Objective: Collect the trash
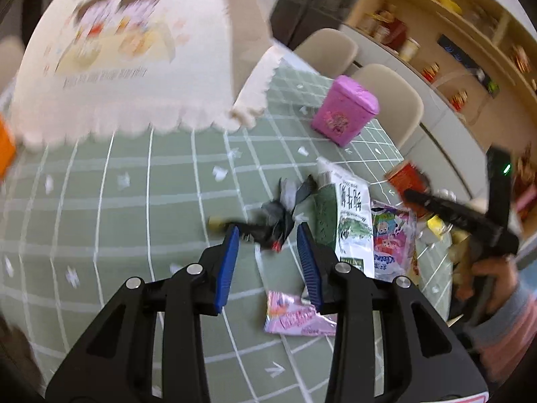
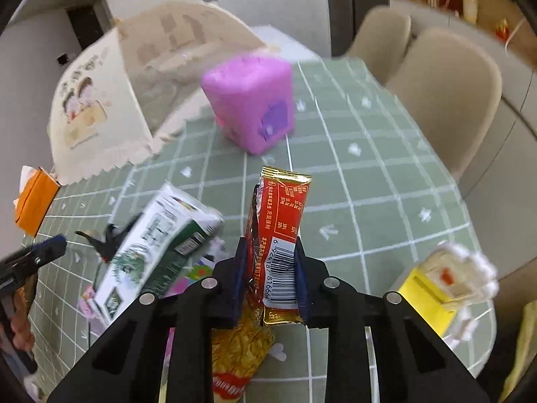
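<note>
My left gripper [image 1: 268, 231] is open and hangs just over a crumpled black wrapper [image 1: 278, 216] on the green checked tablecloth [image 1: 134, 208]. A green and white carton [image 1: 349, 215], a pink cartoon wrapper [image 1: 391, 235] and a pink sachet [image 1: 295, 315] lie beside it. My right gripper [image 2: 272, 258] is shut on a red and gold snack wrapper [image 2: 282, 221] and holds it above the table. It also shows in the left wrist view [image 1: 407, 181]. The pink bin [image 2: 251, 100] [image 1: 342, 110] stands farther back. The carton [image 2: 151, 248] lies to my right gripper's left.
A cream mesh food cover [image 1: 127, 57] stands at the back left. An orange box [image 2: 33, 205] lies near it. A yellow and white toy [image 2: 443, 285] sits at the right table edge. Beige chairs [image 2: 446, 94] line the far side. Shelves [image 1: 453, 33] are behind.
</note>
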A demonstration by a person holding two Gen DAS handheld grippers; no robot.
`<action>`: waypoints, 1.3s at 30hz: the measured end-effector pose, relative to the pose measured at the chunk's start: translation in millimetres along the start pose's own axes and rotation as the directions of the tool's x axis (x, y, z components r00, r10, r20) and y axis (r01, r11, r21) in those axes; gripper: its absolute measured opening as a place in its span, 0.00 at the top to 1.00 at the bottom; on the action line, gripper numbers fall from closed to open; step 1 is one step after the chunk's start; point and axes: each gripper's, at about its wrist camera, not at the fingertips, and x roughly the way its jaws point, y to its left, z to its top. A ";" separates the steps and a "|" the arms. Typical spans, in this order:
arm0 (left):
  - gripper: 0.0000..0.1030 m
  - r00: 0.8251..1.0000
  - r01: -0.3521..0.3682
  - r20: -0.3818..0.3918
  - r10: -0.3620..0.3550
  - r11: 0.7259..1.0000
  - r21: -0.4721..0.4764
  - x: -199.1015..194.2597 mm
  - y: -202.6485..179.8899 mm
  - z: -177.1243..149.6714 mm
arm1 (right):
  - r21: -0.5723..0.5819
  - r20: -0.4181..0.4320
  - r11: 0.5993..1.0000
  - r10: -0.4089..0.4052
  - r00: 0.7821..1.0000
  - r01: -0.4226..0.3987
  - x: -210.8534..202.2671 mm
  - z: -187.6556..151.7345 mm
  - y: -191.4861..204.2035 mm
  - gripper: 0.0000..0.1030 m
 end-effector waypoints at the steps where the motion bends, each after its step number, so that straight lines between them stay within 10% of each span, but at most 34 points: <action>1: 0.66 1.000 -0.011 0.013 0.010 0.998 0.062 0.3 -4.7 5.2 | 0.006 0.015 1.000 0.003 1.000 -0.003 -8.0 2.0 -1.1 0.77; 9: 0.63 0.992 0.027 -0.128 0.014 0.950 0.312 51.8 -23.7 18.7 | 0.012 0.061 1.000 -0.014 0.998 0.013 -48.7 -3.1 -9.4 0.77; 19: 0.72 0.978 -0.027 -0.197 0.068 0.979 0.201 76.3 -26.5 12.9 | 0.059 0.048 0.998 -0.022 0.999 0.019 -72.3 -35.1 -26.4 0.77; 39: 0.72 0.992 0.040 0.123 -0.041 0.999 0.009 -71.6 -143.4 24.7 | -0.074 0.171 0.994 0.090 0.981 -0.079 -176.7 -49.7 -49.2 0.77</action>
